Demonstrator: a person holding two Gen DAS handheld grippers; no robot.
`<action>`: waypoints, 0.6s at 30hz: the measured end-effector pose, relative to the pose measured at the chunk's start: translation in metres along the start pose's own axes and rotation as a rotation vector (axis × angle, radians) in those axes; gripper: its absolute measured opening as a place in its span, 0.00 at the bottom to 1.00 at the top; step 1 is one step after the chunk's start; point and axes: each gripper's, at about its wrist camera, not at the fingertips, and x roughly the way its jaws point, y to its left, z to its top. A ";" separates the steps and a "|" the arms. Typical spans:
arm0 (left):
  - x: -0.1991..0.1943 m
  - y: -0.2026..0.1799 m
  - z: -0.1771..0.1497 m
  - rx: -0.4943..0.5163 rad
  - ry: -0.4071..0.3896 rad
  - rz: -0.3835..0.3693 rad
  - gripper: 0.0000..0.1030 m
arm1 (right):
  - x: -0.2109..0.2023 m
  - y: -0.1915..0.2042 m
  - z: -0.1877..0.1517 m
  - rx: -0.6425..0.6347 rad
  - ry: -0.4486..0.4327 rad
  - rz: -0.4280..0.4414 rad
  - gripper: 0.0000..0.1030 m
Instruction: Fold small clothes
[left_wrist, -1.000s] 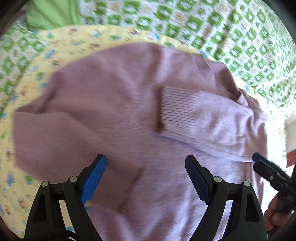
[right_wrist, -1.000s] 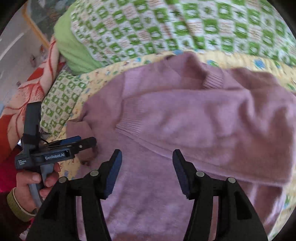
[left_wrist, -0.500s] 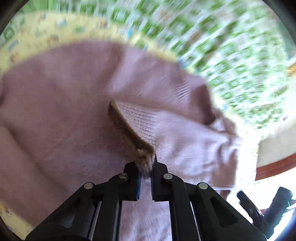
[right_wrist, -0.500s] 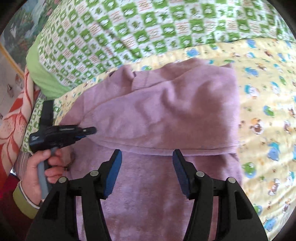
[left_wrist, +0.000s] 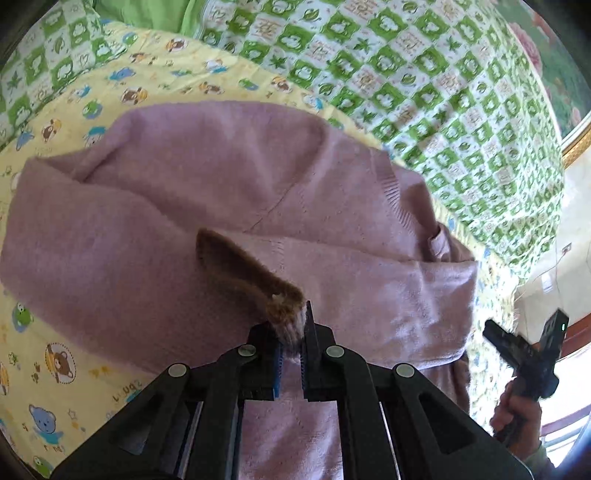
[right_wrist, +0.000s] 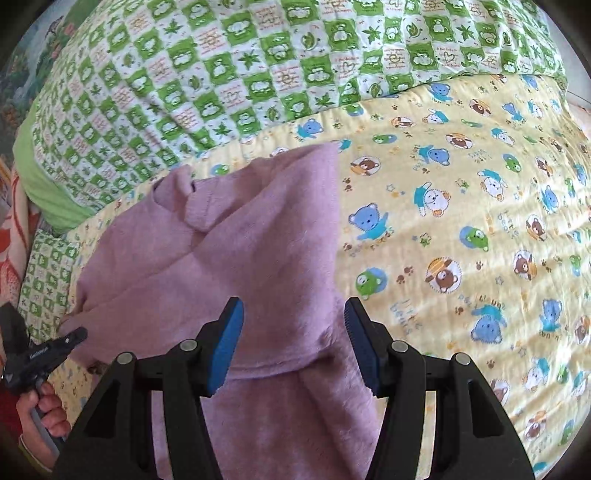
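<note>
A small lilac knitted sweater lies on a yellow bear-print sheet. My left gripper is shut on the ribbed cuff of one sleeve and holds it up over the sweater's body, the cuff opening showing brown. In the right wrist view the sweater lies left of centre with its sleeve folded across. My right gripper is open and empty above the sweater's lower right edge. It also shows at the right in the left wrist view. The left gripper shows at the lower left in the right wrist view.
A green and white checked quilt is bunched along the far side of the sheet. A red patterned cloth lies at the far left. A gold picture frame edge and a wooden edge are at the right.
My left gripper closed on the sleeve cuff and lifted it. My right gripper swung to the right, towards the sweater's right edge, staying open.
</note>
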 end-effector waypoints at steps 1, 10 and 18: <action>0.002 0.000 -0.001 0.006 0.005 0.008 0.05 | 0.005 -0.003 0.005 0.003 0.003 -0.002 0.57; 0.014 -0.006 -0.001 0.023 0.020 0.038 0.05 | 0.073 -0.035 0.055 0.143 0.047 0.064 0.58; 0.049 -0.054 0.008 0.125 0.030 -0.015 0.05 | 0.043 -0.062 0.100 0.130 -0.012 0.049 0.10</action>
